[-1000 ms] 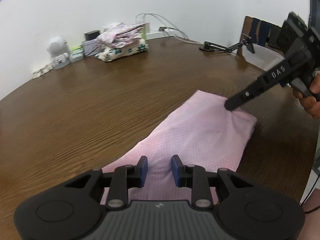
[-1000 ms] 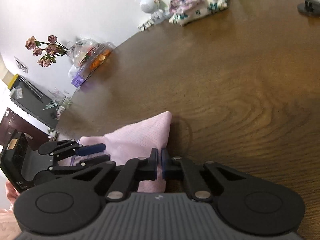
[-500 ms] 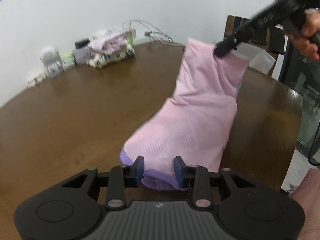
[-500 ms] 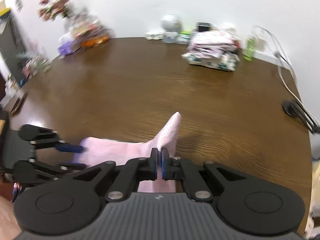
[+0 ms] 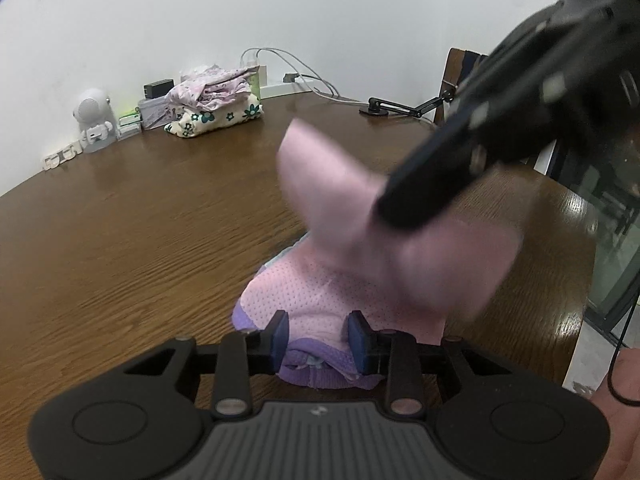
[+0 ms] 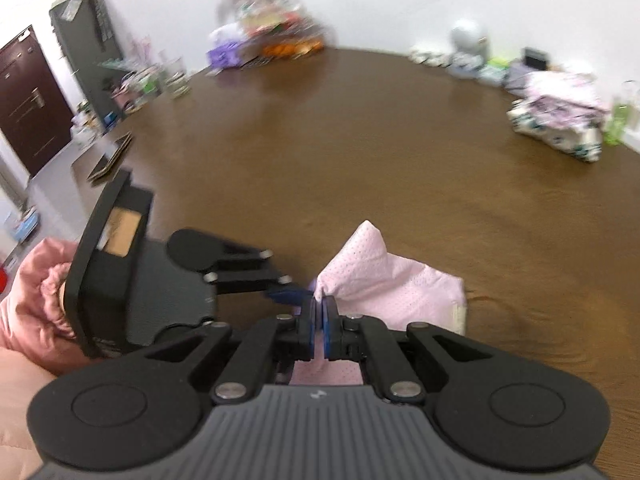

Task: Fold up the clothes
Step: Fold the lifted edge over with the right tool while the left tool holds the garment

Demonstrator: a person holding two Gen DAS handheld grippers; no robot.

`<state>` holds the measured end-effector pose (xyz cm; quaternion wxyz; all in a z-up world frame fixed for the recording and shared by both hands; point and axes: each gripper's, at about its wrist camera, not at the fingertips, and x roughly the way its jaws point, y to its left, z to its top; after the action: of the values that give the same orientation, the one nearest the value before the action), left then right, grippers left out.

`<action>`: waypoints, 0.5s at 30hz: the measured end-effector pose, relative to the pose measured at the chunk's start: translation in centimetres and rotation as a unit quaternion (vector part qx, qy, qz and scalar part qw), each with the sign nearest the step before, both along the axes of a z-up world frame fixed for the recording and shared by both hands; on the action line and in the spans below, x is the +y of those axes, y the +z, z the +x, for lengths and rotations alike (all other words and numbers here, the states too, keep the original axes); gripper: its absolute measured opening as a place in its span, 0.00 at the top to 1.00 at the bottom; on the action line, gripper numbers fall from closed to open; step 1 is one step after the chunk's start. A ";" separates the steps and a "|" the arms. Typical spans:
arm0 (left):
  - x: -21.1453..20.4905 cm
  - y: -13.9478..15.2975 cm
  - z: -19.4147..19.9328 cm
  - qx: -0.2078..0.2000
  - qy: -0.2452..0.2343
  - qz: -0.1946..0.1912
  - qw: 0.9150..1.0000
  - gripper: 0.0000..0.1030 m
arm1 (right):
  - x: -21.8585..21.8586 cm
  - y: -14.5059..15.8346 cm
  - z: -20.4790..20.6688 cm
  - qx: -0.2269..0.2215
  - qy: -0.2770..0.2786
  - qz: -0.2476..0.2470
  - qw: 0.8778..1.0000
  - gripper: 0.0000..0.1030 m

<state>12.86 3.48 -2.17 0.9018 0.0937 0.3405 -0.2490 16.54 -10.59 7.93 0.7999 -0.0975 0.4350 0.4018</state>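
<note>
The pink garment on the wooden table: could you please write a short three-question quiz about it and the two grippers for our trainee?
1. True or false: the right gripper is shut on the pink garment.
2. Which gripper has its jaws apart? A. left B. right
3. Fill in: the folded floral clothes lie at the table's far edge, near the ____.

Key
1. True; its pads pinch a fold.
2. A; the left gripper stands open, with the garment's purple band between its fingers.
3. Wall.

Right claw (image 6: 319, 316) pinches the pink garment (image 6: 394, 286) — above the wooden table (image 6: 380, 152).
</note>
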 end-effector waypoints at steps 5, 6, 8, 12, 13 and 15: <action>1.1 0.4 -1.1 -0.012 -0.002 -0.008 1.000 0.60 | 1.7 -2.1 0.4 0.026 0.004 -0.003 1.000 0.97; 1.5 0.7 -1.6 -0.017 0.000 -0.008 1.000 0.57 | 1.7 -2.4 0.6 0.030 0.001 -0.002 1.000 0.97; 2.5 1.3 -2.5 -0.025 0.011 -0.013 1.000 0.54 | 1.6 -2.9 0.9 0.039 -0.005 0.003 0.999 0.97; 4.8 2.6 -4.3 -0.040 0.038 -0.023 0.998 0.53 | 1.8 -3.7 1.3 0.051 -0.008 0.015 0.999 0.97; 5.4 2.9 -4.7 -0.044 0.044 -0.025 0.998 0.53 | 1.9 -3.9 1.4 0.054 -0.008 0.018 0.998 0.96; 6.5 3.5 -5.4 -0.051 0.058 -0.031 0.997 0.53 | 2.0 -4.4 1.4 0.066 -0.001 0.031 0.997 0.93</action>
<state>7.41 9.96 1.34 0.9334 0.0586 0.2911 -0.2015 17.97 -8.56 3.52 0.7727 -0.0459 0.4741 0.4196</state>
